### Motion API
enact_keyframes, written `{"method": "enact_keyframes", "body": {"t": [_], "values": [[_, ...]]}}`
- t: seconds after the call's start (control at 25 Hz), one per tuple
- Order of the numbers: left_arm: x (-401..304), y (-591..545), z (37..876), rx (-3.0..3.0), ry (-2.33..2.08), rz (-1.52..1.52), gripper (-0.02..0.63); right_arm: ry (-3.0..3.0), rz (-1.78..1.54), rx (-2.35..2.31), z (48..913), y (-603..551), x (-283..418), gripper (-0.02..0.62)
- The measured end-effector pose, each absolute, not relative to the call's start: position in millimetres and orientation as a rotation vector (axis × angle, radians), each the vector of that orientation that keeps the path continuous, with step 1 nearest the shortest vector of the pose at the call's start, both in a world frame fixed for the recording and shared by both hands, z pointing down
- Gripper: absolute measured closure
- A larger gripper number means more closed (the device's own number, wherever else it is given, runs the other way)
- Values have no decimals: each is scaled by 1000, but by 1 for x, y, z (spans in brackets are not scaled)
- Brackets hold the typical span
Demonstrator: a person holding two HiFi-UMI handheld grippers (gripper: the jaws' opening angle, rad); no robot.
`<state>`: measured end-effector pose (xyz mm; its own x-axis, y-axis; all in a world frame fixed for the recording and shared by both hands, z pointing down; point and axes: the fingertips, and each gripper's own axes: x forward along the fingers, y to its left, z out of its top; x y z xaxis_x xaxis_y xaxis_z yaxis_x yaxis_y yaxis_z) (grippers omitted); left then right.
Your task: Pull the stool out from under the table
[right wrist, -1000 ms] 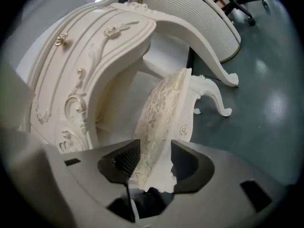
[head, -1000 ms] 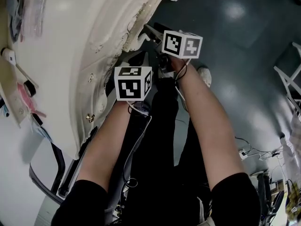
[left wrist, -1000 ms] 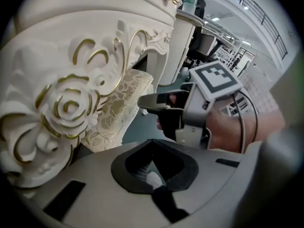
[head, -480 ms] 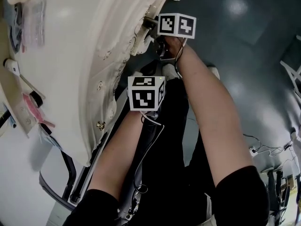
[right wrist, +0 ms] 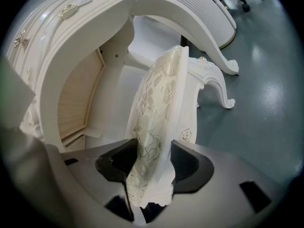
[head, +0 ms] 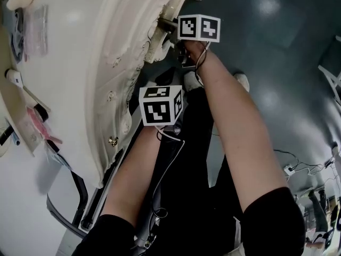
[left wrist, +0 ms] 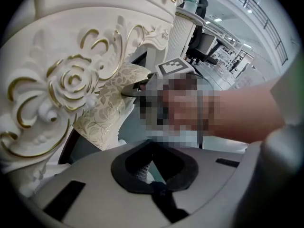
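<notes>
The stool [right wrist: 156,122] is tucked in the recess under the carved white table [head: 80,63], its patterned seat seen edge-on, its length running away from the right gripper [right wrist: 153,161]. The seat's near edge is clamped between that gripper's jaws, which have just been closing. The left gripper's [left wrist: 159,188] jaws are pressed together, empty. A glossy dark floor [head: 277,63] is seen around.

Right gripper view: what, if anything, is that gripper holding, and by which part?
The stool. The jaws of the right gripper, which have just been closing, clamp the near edge of its padded seat between them.
</notes>
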<state>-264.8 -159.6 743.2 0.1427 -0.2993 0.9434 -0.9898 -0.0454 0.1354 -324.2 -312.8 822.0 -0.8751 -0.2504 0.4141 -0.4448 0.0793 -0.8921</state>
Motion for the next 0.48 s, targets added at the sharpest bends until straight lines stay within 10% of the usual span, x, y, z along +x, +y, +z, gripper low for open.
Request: {"method": "enact_keyframes", "body": {"t": [0.48], "values": [[-235,-158,741,1520,-1280,938,601,-2133,1957,700,824,-290,-275,376]]}}
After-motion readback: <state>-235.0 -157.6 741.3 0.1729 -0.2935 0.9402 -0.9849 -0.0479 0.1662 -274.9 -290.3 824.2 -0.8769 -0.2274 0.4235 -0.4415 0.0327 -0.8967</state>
